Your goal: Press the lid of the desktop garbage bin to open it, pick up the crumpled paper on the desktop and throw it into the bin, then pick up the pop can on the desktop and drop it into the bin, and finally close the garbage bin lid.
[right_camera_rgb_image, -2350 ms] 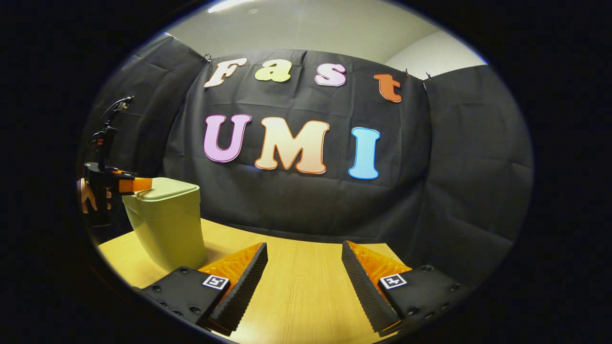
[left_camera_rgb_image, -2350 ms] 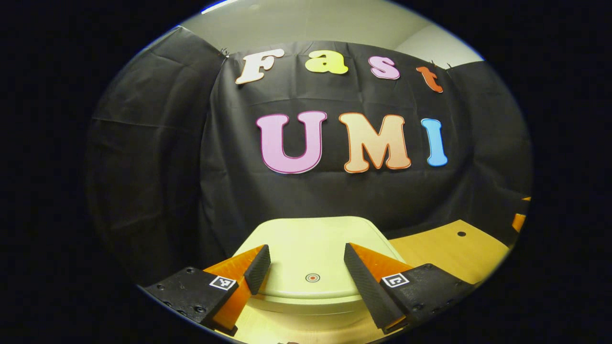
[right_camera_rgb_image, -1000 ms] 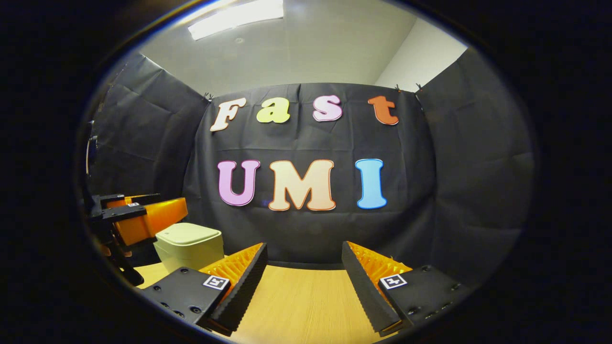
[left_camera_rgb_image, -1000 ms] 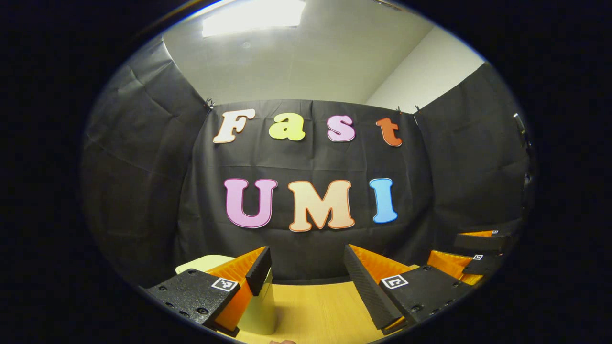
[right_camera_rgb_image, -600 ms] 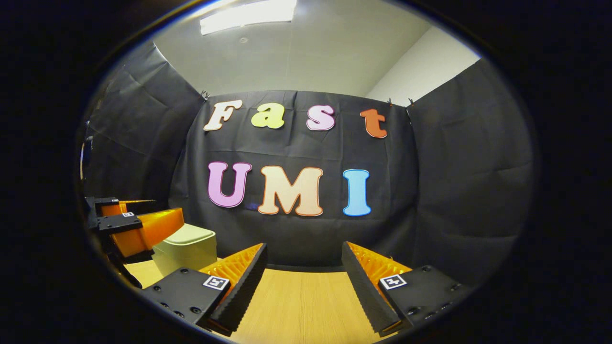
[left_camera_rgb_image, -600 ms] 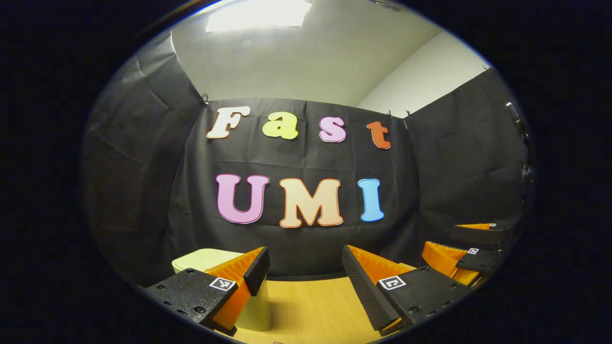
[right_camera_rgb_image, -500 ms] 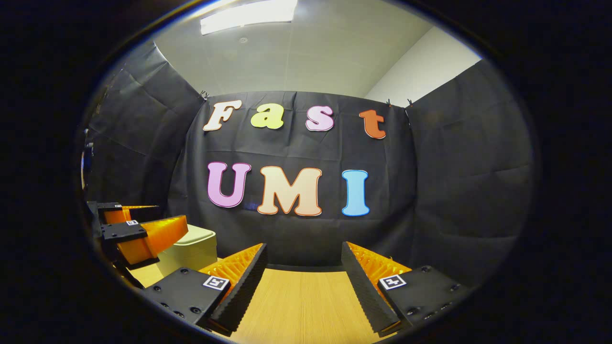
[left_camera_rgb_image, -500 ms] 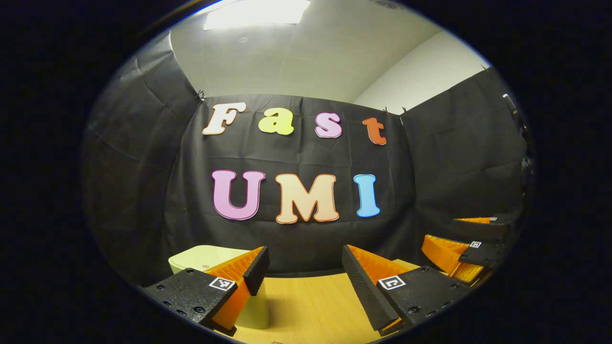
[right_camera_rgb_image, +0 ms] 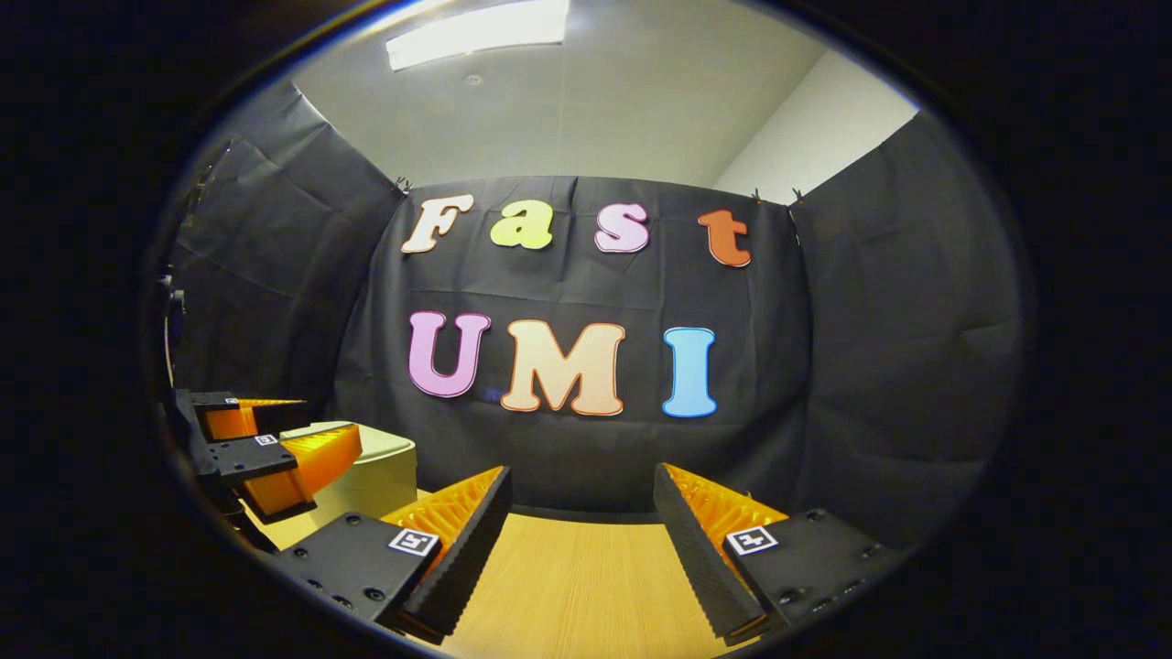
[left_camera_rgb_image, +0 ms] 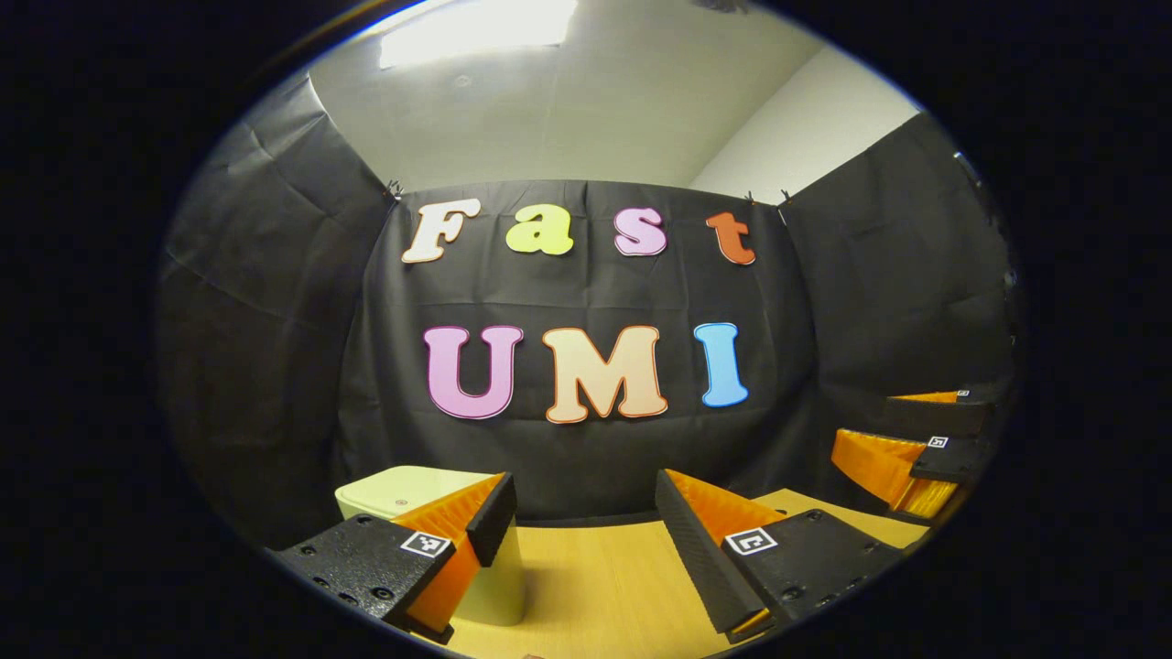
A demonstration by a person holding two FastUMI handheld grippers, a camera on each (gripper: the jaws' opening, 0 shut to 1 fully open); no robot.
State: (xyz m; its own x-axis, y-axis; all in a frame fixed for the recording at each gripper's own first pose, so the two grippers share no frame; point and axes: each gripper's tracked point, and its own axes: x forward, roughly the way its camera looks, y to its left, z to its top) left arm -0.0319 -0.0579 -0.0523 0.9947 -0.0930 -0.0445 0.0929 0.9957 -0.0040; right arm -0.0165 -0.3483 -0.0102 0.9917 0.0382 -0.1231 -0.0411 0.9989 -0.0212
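The left gripper (left_camera_rgb_image: 586,513) hangs above the wooden table (left_camera_rgb_image: 595,595) with its fingers spread wide and nothing between them; the pale green bin (left_camera_rgb_image: 412,490) stands just behind its left finger, lid down. The right gripper (right_camera_rgb_image: 581,513) is likewise wide apart and empty over the table (right_camera_rgb_image: 577,586), with the bin (right_camera_rgb_image: 375,476) off to its left, partly hidden by the left gripper (right_camera_rgb_image: 275,448).

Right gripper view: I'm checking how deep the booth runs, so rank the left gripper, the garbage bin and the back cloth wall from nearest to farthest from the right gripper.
From the right gripper:
1. Left gripper, far left, raised off the desk.
2. Garbage bin, left, just behind it, lid down.
3. Back cloth wall, straight ahead beyond the desk's far edge.
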